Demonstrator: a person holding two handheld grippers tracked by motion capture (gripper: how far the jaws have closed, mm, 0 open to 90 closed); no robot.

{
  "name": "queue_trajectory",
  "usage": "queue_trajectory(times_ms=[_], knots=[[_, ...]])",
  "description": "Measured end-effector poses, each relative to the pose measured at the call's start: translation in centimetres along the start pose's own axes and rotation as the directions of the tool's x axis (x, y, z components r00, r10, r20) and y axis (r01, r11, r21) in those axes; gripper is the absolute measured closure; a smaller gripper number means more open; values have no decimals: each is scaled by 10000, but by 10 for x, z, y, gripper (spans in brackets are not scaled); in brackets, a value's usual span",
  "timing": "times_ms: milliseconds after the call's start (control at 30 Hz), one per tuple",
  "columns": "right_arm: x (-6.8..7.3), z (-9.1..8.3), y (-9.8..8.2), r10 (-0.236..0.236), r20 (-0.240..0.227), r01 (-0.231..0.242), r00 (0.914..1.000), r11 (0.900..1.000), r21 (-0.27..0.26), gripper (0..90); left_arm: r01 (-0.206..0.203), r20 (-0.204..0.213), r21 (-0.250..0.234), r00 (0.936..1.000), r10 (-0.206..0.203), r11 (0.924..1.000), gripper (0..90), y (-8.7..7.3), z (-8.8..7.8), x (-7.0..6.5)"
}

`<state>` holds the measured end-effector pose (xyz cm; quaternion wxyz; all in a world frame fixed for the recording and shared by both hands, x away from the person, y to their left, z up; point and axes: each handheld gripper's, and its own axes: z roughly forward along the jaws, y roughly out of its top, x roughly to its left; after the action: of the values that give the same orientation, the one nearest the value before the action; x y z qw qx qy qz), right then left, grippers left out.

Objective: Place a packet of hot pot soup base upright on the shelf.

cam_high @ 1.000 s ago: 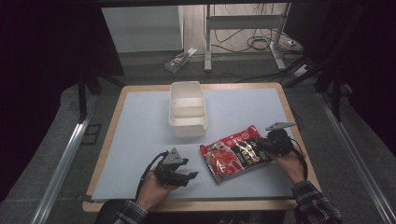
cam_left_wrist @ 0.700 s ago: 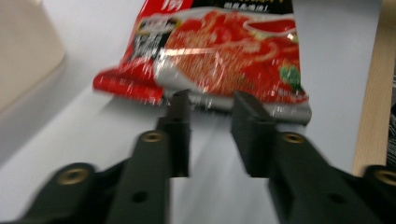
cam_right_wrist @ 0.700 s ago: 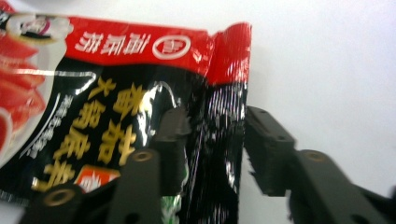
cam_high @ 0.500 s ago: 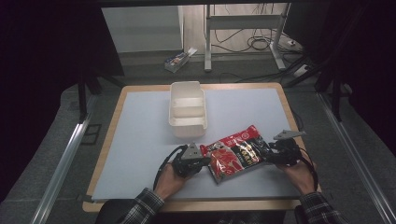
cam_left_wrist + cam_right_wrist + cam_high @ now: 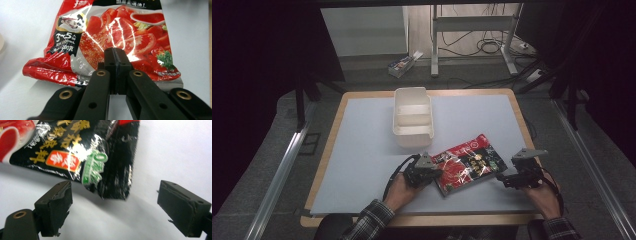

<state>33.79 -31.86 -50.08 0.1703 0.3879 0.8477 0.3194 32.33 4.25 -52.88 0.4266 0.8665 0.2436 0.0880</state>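
red-and-black packet (image 5: 468, 163), white tub (image 5: 413, 117), black claws

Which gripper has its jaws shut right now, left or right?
The left gripper: its jaws are pressed together at the edge of the red sauce packet. The right gripper has its jaws spread wide, short of the packet's dark end.

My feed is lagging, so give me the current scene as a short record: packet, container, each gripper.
packet: red and black packet on the grey mat, near the front edge
container: white container behind the packet, apart from it, nothing seen inside
left gripper: left gripper at the packet's edge, jaws shut; a pinch on the film cannot be confirmed
right gripper: right gripper open, packet corner just ahead between the jaws, not gripped
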Motion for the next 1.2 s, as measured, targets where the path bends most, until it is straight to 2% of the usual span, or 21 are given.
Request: queue_trajectory(times_ms=[33,133,300,367,467,600,700,833,900,933,1033,1067,1100,1200], knots=[[0,0,0,0,0,0,10000,10000,0,120,-42,-30,35,10000,43,10000,900,0,0,0],[-4,-2,-8,188,-163,-187,9997,9998,116,108,159,-21,28,9999,-159,9999,900,-3,0,0],[-7,-2,-14,455,-345,-441,9984,9983,387,95,468,200,251,9987,-473,9986,900,-8,0,4],[-7,-2,-13,411,-336,-400,9986,9987,328,91,503,232,301,9984,-510,9983,900,-11,0,4],[-5,-2,-11,448,-640,-440,9969,9989,134,68,578,292,228,9979,-585,9981,900,-12,0,5],[-1,-4,-7,515,-987,-531,9938,9985,-140,48,332,202,236,9992,-337,9992,900,-12,0,4],[2,-7,-2,311,-1035,-349,9941,9988,-346,42,291,183,186,9994,-295,9994,900,-13,1,4],[7,-13,15,252,-1430,-343,9894,9975,-615,41,193,159,199,9997,-196,9996,900,-13,1,4],[9,-14,18,238,-1459,-331,9890,9976,-612,41,175,135,177,9998,-177,9997,900,-13,1,3],[14,-17,27,182,-1664,-299,9859,9972,-682,42,101,113,205,9999,-103,9997,900,-13,1,3],[18,-20,34,317,-1920,-462,9809,9963,-718,30,127,147,203,9998,-130,9997,900,-13,1,3],[19,-21,37,479,-2105,-642,9764,9954,-713,26,240,167,111,9996,-241,9997,900,-13,1,3],[21,-24,44,944,-2416,-1138,9658,9912,-677,22,245,187,109,9995,-247,9996,900,-13,1,3],[22,-26,50,1036,-2486,-1260,9631,9891,-760,25,285,196,67,9994,-286,9996,900,-13,2,3]])
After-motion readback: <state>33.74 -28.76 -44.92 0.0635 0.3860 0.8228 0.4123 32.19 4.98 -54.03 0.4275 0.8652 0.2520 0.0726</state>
